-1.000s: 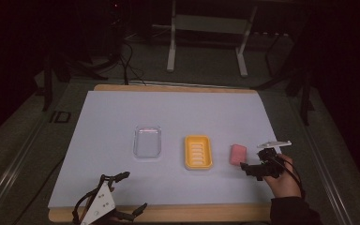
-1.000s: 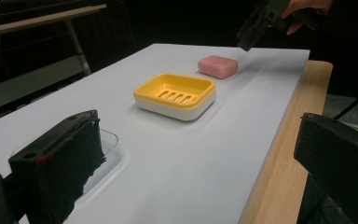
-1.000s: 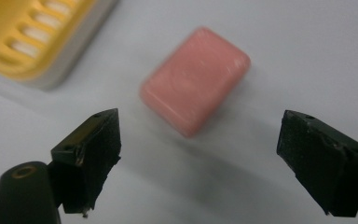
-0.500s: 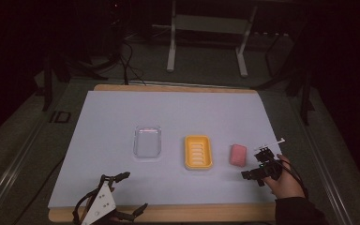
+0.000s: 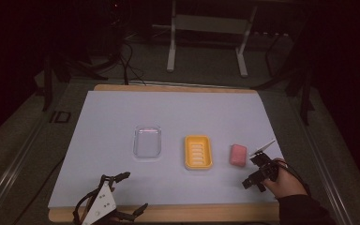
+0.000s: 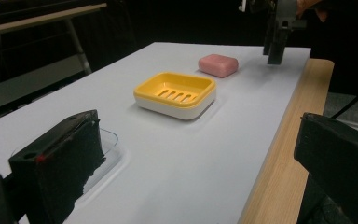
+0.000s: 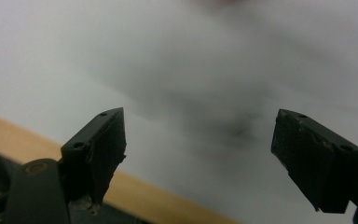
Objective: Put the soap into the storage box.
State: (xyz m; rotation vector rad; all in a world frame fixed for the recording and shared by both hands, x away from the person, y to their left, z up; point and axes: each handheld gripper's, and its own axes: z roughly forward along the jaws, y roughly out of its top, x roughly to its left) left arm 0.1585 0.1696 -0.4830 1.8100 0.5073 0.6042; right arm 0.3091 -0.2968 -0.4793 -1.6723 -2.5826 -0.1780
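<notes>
A pink soap bar [image 5: 237, 154] lies on the white mat [image 5: 178, 117], right of a yellow soap dish [image 5: 198, 152] with a slotted bottom. Just right of and nearer than the soap, a hand holds my right gripper [image 5: 252, 174] tilted down over the mat; it is open and empty, and the right gripper view is blurred [image 7: 198, 116]. My left gripper [image 5: 133, 191] lies by the front left edge, open and empty. The left gripper view looks between its jaws [image 6: 198, 126] at the dish [image 6: 175, 93], the soap [image 6: 218, 64] and the right gripper [image 6: 277, 42].
A clear shallow plastic tray [image 5: 147, 141] sits left of the dish and shows beside my left jaw [image 6: 107, 140]. A wooden table edge [image 5: 192, 213] borders the mat at the front. Metal stand legs [image 5: 206, 42] rise beyond the table's far end.
The right gripper has drawn back from beside the soap toward the front edge and tipped downward. The left gripper, soap, dish and tray have stayed still.
</notes>
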